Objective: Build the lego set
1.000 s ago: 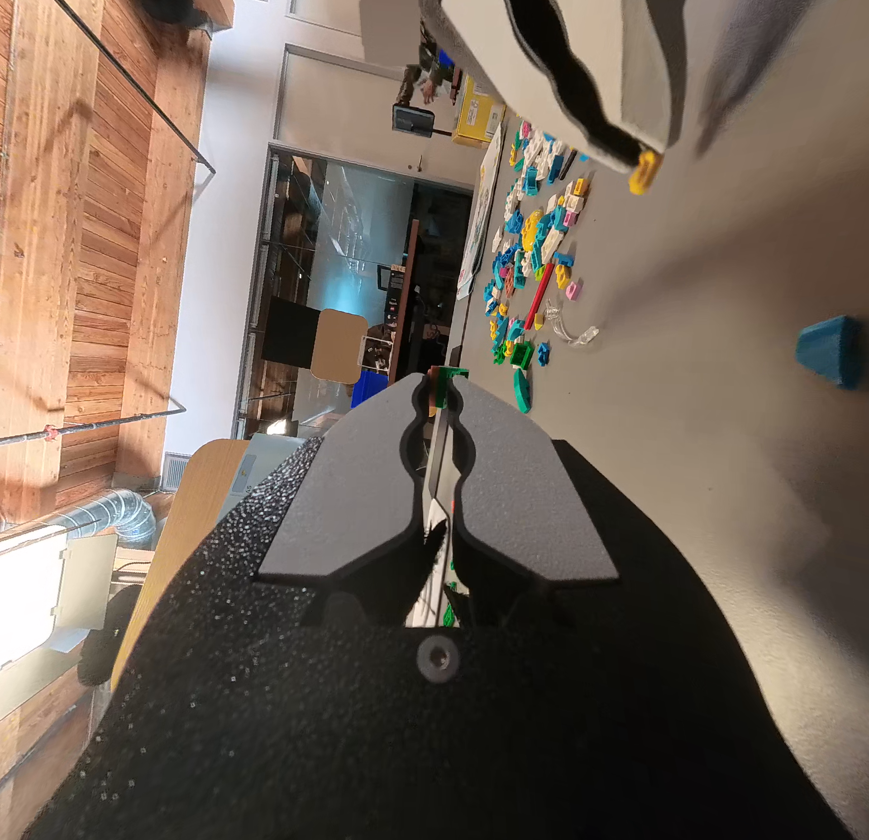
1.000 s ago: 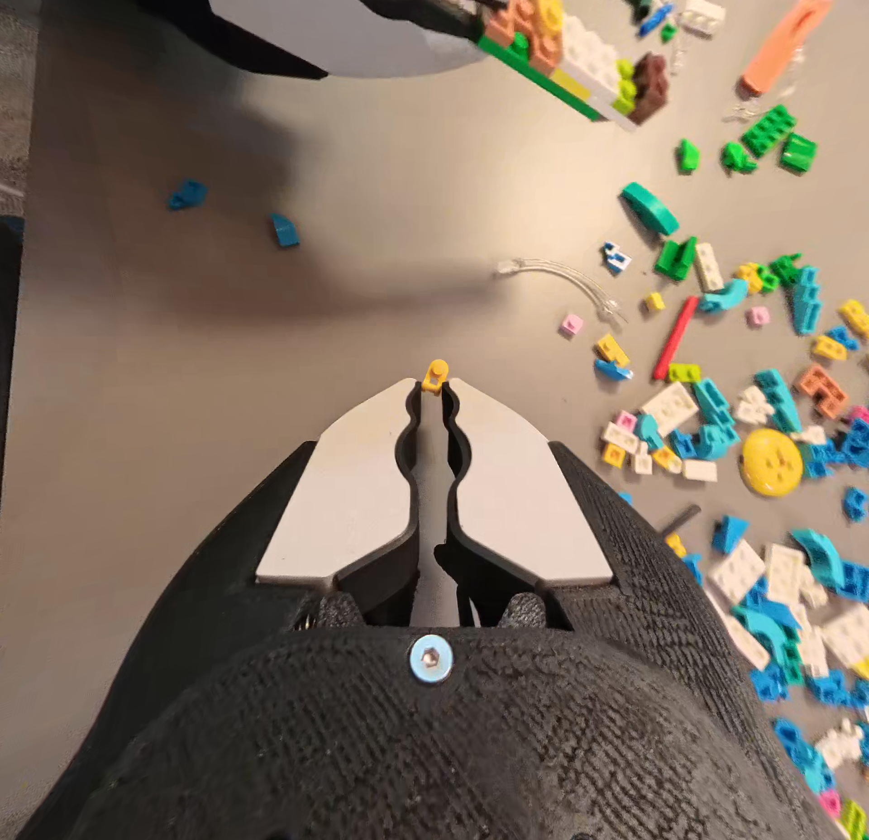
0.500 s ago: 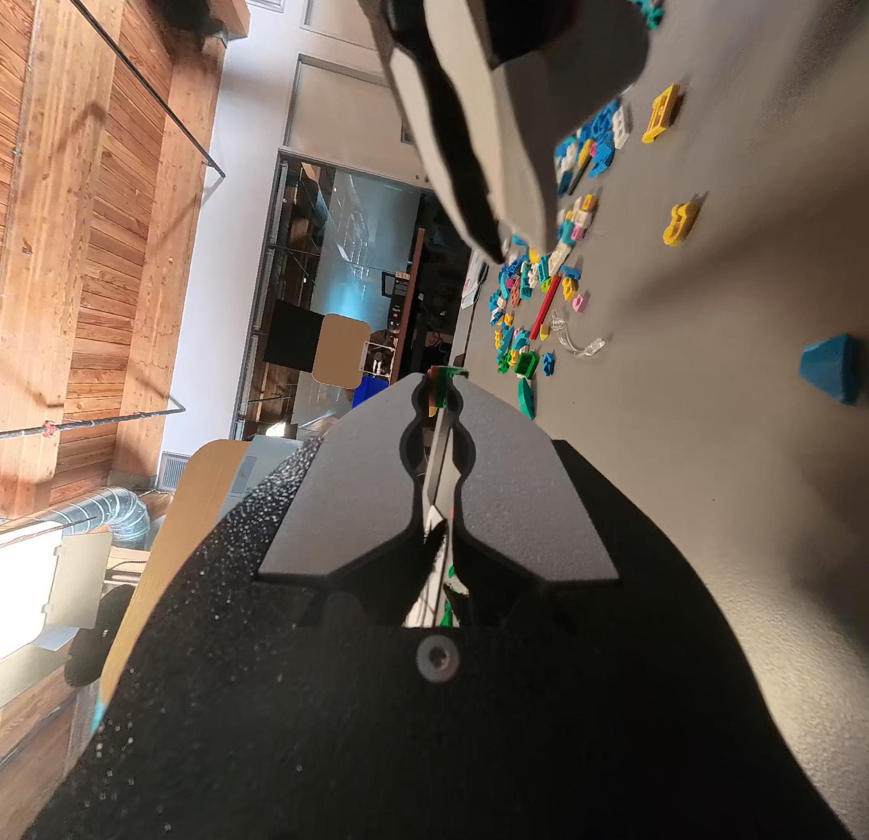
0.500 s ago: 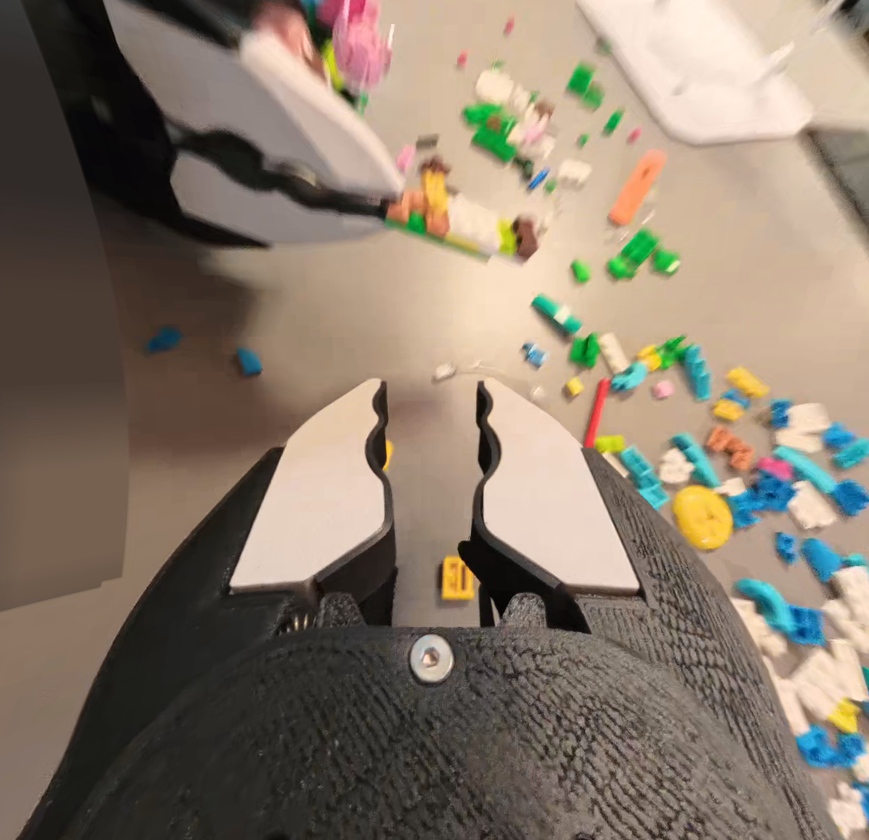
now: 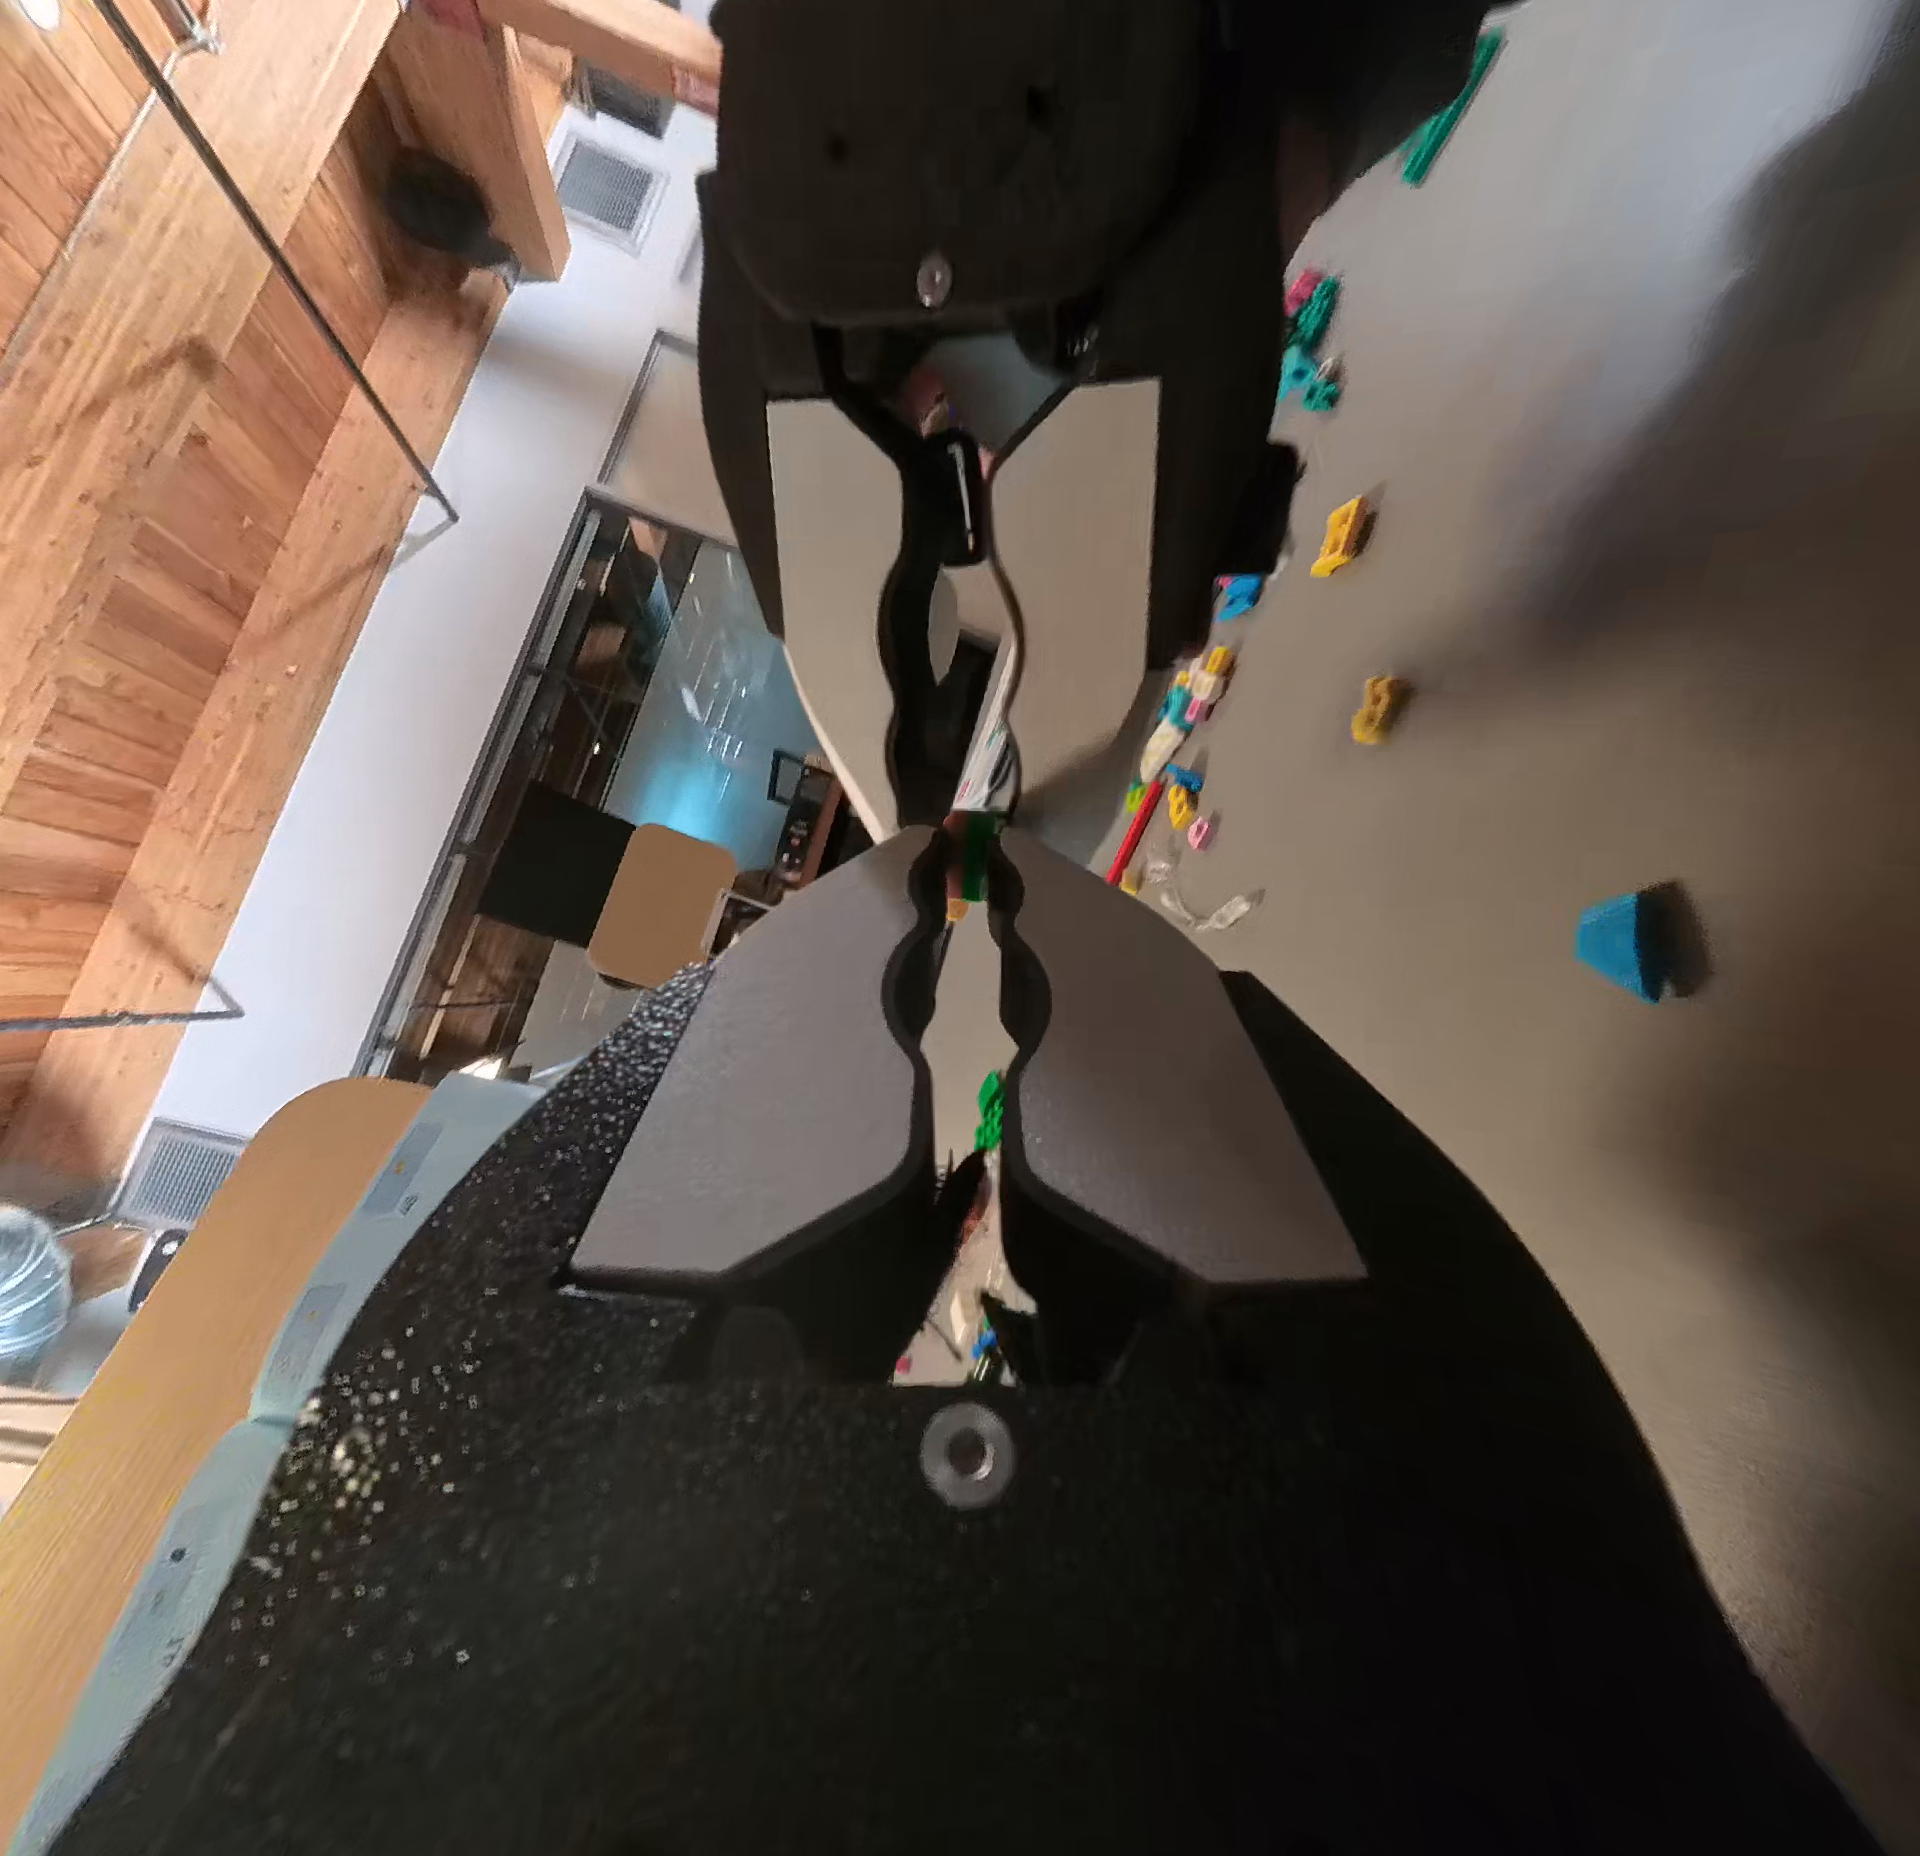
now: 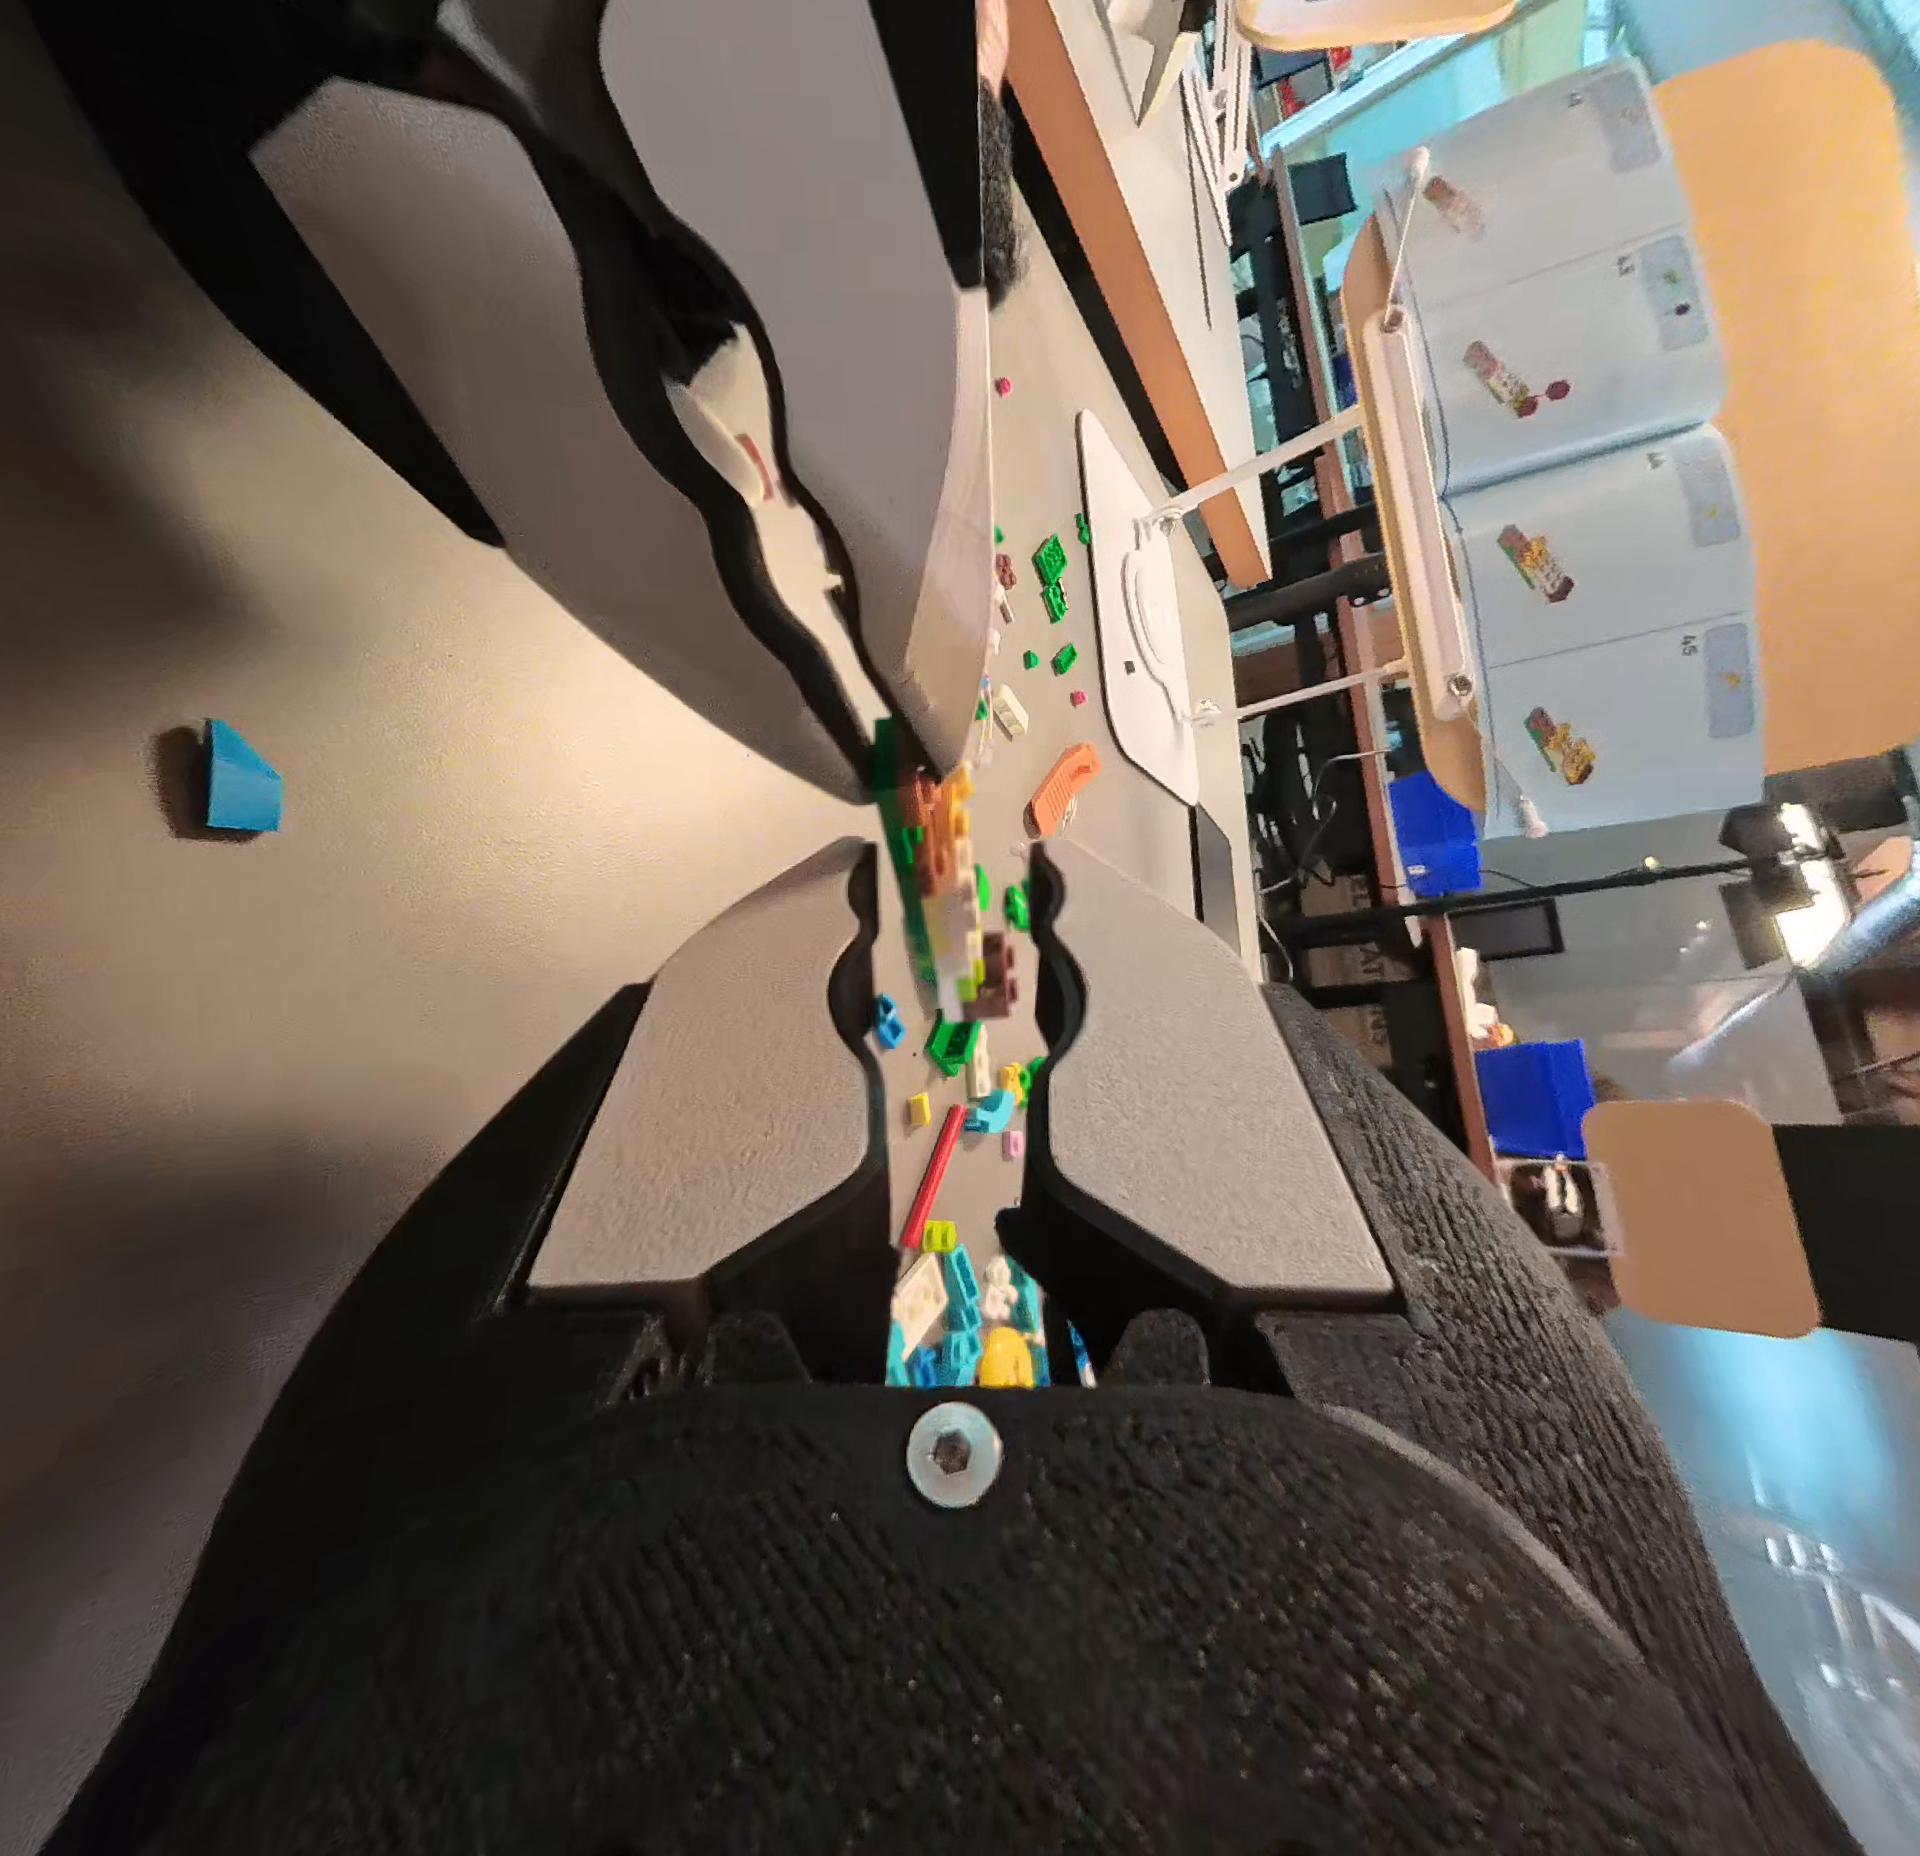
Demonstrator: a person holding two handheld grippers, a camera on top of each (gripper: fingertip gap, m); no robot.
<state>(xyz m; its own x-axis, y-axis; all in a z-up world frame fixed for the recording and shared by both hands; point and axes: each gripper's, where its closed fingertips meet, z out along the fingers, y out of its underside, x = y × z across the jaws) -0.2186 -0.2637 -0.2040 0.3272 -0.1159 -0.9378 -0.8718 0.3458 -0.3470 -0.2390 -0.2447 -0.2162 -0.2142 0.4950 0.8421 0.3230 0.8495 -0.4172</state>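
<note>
My left gripper (image 5: 966,850) is shut on the edge of a partly built lego assembly with a green base plate (image 5: 974,856), held above the grey table. In the right wrist view the assembly (image 6: 951,923) shows orange, white, lime and brown bricks, and the left gripper (image 6: 894,757) holds its far end. My right gripper (image 6: 951,861) is open, its fingers on either side of the assembly's near end without closing on it. It faces the left gripper tip to tip (image 5: 956,809). Two small yellow pieces (image 5: 1380,710) lie on the table.
A blue wedge brick (image 5: 1621,944) (image 6: 239,778) lies alone on the table. Several loose bricks (image 6: 966,1318), a red bar (image 6: 932,1172) and an orange separator tool (image 6: 1060,793) lie beyond. A white stand (image 6: 1143,601) holds an instruction booklet (image 6: 1558,404).
My right gripper opened and let go of the small yellow piece, then swung round to face the left gripper, its fingers now straddling the assembly. The left gripper kept its hold.
</note>
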